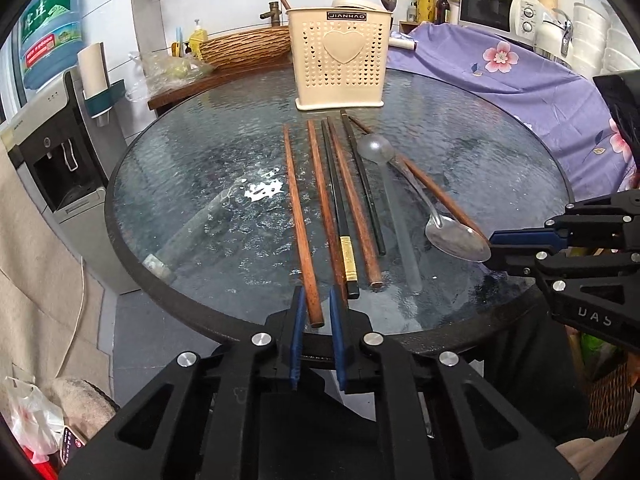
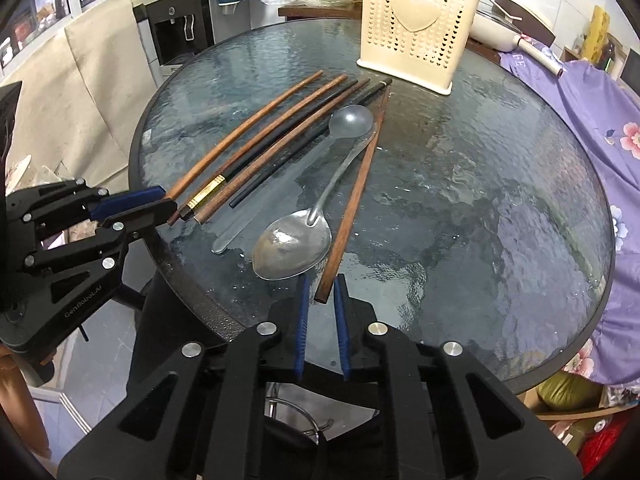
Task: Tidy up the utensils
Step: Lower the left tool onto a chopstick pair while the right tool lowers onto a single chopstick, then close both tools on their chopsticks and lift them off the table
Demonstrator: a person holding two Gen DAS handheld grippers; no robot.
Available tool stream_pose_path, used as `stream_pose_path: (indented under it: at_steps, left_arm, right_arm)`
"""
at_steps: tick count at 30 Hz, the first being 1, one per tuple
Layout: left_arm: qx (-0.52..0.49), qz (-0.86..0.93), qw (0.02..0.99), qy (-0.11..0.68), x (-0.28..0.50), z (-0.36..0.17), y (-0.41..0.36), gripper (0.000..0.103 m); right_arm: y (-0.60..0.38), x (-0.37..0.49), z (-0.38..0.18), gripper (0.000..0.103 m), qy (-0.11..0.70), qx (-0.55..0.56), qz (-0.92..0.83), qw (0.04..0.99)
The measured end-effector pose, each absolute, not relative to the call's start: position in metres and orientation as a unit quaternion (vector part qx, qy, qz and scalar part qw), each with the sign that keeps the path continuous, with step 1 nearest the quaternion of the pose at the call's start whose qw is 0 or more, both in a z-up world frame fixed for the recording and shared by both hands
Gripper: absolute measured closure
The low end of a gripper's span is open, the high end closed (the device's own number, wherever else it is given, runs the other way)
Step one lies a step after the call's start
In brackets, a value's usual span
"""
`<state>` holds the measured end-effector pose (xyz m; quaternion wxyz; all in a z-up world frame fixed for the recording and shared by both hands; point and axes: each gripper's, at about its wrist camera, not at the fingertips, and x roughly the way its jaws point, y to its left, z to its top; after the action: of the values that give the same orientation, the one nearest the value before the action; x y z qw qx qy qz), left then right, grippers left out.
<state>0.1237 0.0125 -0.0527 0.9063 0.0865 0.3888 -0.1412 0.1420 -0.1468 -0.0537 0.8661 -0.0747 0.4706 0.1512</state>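
The left gripper (image 1: 316,300) is clamped on the near end of the leftmost brown chopstick (image 1: 298,208). The right gripper (image 2: 322,292) is clamped on the rightmost brown chopstick (image 2: 352,200), with the metal spoon (image 2: 294,246) at its 11 o'clock. The cream holder (image 1: 340,60) stands at the glass table's (image 1: 480,176) 12 o'clock edge.

Left gripper (image 1: 316,300): leftmost wooden chopstick (image 1: 301,220) set between its fingers, further chopsticks ranged to its right. Right gripper (image 2: 321,286): rightmost wooden chopstick (image 2: 352,196) set between its fingers, metal spoon (image 2: 294,246) just left, clear spoon (image 2: 344,124) beyond. Utensil holder (image 1: 340,60) placed farthest ahead on glass table (image 1: 500,168).
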Motion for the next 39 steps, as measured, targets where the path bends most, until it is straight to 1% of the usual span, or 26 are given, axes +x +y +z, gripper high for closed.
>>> stream_pose_path:
  at_steps: [3, 4, 8, 21, 27, 39]
  left_arm:
    - [0.08, -0.143, 0.907, 0.388, 0.124, -0.053, 0.014, 0.092]
    - [0.079, -0.141, 0.908, 0.387, 0.124, -0.053, 0.015, 0.094]
    - [0.075, -0.137, 0.912, 0.379, 0.122, -0.055, 0.015, 0.095]
    - [0.056, -0.138, 0.915, 0.376, 0.121, -0.051, 0.019, 0.096]
    - [0.045, -0.132, 0.93, 0.34, 0.115, -0.035, 0.024, 0.096]
    - [0.025, -0.126, 0.958, 0.257, 0.113, 0.015, 0.027, 0.096]
  right_arm:
    - [-0.151, 0.141, -0.055, 0.093, 0.464, -0.064, 0.157, 0.87]
    - [-0.152, 0.14, -0.055, 0.093, 0.46, -0.063, 0.158, 0.872]
    - [-0.152, 0.135, -0.056, 0.093, 0.443, -0.065, 0.156, 0.881]
    - [-0.161, 0.128, -0.057, 0.093, 0.432, -0.052, 0.16, 0.886]
    - [-0.17, 0.121, -0.048, 0.094, 0.407, -0.044, 0.153, 0.9]
    - [-0.186, 0.116, 0.002, 0.094, 0.305, -0.057, 0.124, 0.943]
